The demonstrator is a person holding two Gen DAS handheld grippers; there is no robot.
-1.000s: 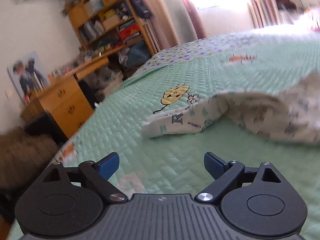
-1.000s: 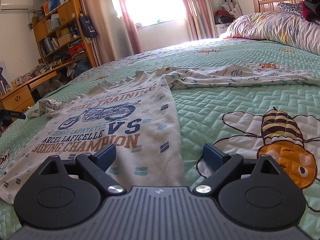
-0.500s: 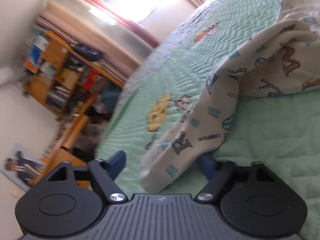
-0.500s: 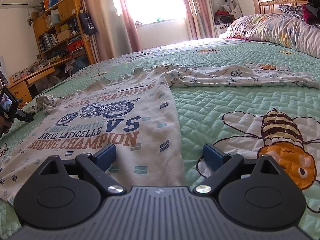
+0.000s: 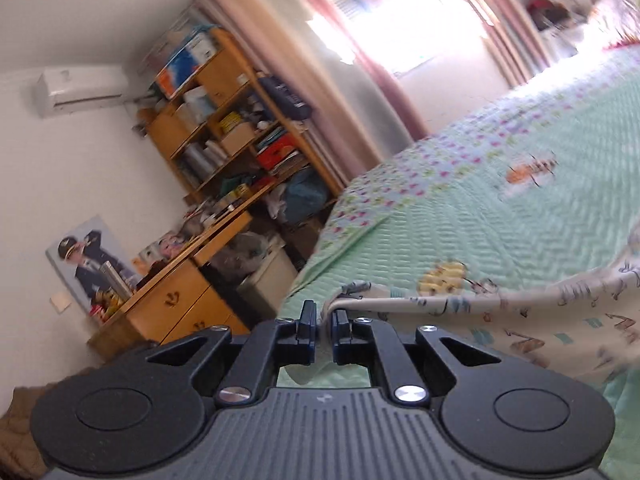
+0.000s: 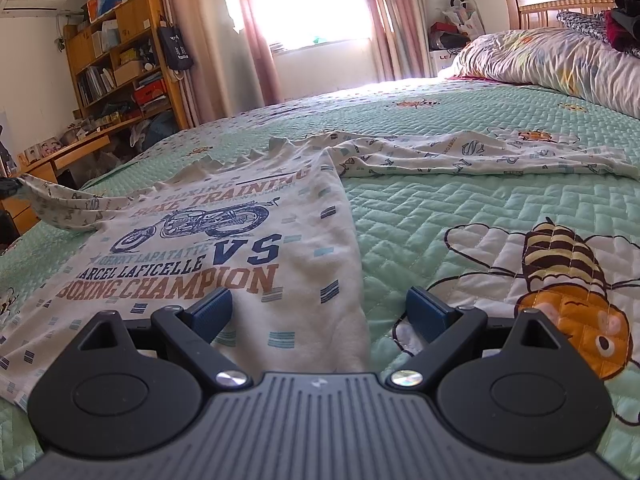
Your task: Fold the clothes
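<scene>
- Now our left gripper (image 5: 323, 320) has just been closing its jaws and pinches the sleeve cuff (image 5: 352, 300), which lay flat on the bed (image 5: 500, 208) a second ago and is now raised off it.
- Our right gripper (image 6: 319, 312) is unchanged, jaws wide apart over the shirt (image 6: 224, 248) hem at the bed's near edge.
- We count one shirt, two sleeves, two grippers.

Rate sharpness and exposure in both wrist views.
Left wrist: motion blur smears the quilt and bookshelf; the window is blown out. Right wrist: crisp, T-shirt print readable, its window overexposed too; fisheye bending in both.
</scene>
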